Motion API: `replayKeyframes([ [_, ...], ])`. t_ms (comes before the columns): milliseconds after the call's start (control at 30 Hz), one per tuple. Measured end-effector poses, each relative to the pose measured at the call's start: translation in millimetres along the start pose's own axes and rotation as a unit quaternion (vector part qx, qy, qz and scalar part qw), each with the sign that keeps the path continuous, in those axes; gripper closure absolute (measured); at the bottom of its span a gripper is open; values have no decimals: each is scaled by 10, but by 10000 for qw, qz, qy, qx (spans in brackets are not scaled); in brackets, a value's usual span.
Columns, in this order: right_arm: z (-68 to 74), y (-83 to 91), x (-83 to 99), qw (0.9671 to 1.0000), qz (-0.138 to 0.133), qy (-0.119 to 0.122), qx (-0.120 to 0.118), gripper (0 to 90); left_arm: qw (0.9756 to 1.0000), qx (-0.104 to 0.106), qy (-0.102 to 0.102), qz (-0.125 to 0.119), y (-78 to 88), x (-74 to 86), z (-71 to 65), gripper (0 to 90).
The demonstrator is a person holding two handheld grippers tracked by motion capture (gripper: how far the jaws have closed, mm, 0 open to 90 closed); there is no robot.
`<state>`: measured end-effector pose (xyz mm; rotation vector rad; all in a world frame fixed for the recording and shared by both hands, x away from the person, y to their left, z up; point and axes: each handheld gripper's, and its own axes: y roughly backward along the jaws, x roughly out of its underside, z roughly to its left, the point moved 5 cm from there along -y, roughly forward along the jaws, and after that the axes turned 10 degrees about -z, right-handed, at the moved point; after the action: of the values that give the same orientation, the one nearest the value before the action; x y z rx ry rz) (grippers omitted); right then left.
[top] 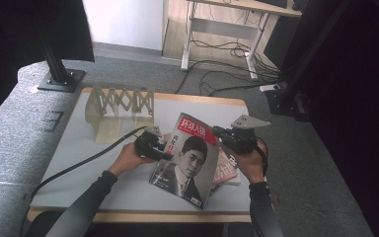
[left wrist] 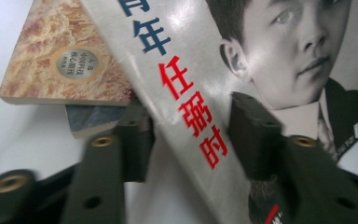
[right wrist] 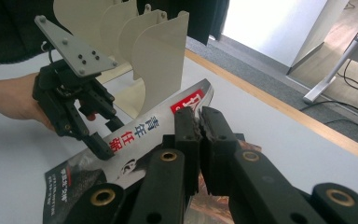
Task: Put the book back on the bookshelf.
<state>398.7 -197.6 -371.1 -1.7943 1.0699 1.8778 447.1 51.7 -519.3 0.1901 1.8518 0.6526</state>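
Note:
A magazine [top: 187, 158] with a man's portrait and red Chinese lettering on its cover is held tilted above the white table [top: 79, 163]. My right gripper [top: 217, 132] is shut on its upper right edge, and in the right gripper view the jaws [right wrist: 199, 116] meet on the cover's rim. My left gripper [top: 163, 148] is at the magazine's left edge. In the left gripper view its jaws [left wrist: 191, 126] straddle the magazine [left wrist: 191, 84], one below and one above, with a gap. The right gripper view shows this left gripper [right wrist: 105, 135] on the magazine [right wrist: 140, 135].
Two books [top: 227, 170] lie stacked under the magazine's right part: a brown mottled one [left wrist: 60, 56] and a grey one [left wrist: 93, 119] beneath. A cream fold-out file rack [top: 121, 101] stands at the table's back left. Cables and desk legs [top: 187, 39] are on the floor beyond.

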Motion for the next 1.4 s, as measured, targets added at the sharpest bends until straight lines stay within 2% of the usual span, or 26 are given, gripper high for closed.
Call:
replayKeyframes([
  [33, 4, -5, -4, 10000, 2, 10, 6, 839, 10000, 9, -38, -2, 11, -7, -11, 629],
  [133, 9, -12, -12, 10000, -7, 6, 18, 836, 9999, 43, -142, -49, 43, -24, -68, 723],
  [300, -16, 19, -19, 9999, -3, 6, 107, 836, 9990, -62, -411, -134, 135, -62, -163, 764],
  [367, -46, 60, -33, 9999, -53, -21, 159, 836, 9982, -162, -495, -298, 197, -95, -188, 782],
  [467, -98, 141, -84, 9995, -218, -77, 223, 837, 9953, -293, -610, -687, 347, -155, -224, 817],
  [533, -116, 187, -120, 9991, -331, -132, 239, 838, 9937, -269, -595, -911, 428, -141, -248, 843],
  [667, -110, 226, -126, 9988, -416, -174, 197, 844, 9915, -184, -587, -1148, 546, -27, -296, 866],
  [800, -88, 253, -133, 9984, -502, -214, 139, 846, 9901, -132, -726, -1196, 628, 41, -378, 875],
  [967, -26, 282, -182, 9985, -533, -143, 31, 842, 9891, -147, -942, -1124, 691, 82, -470, 876],
  [1100, -16, 280, -189, 9990, -451, -27, 46, 836, 9881, -105, -1035, -1130, 732, 119, -534, 877],
  [1233, -16, 273, -181, 9988, -481, -72, 33, 821, 9872, -101, -1111, -1143, 782, 164, -593, 877],
  [1400, 38, 279, -207, 9979, -617, -134, -174, 773, 9857, -105, -1145, -1230, 833, 229, -600, 878],
])
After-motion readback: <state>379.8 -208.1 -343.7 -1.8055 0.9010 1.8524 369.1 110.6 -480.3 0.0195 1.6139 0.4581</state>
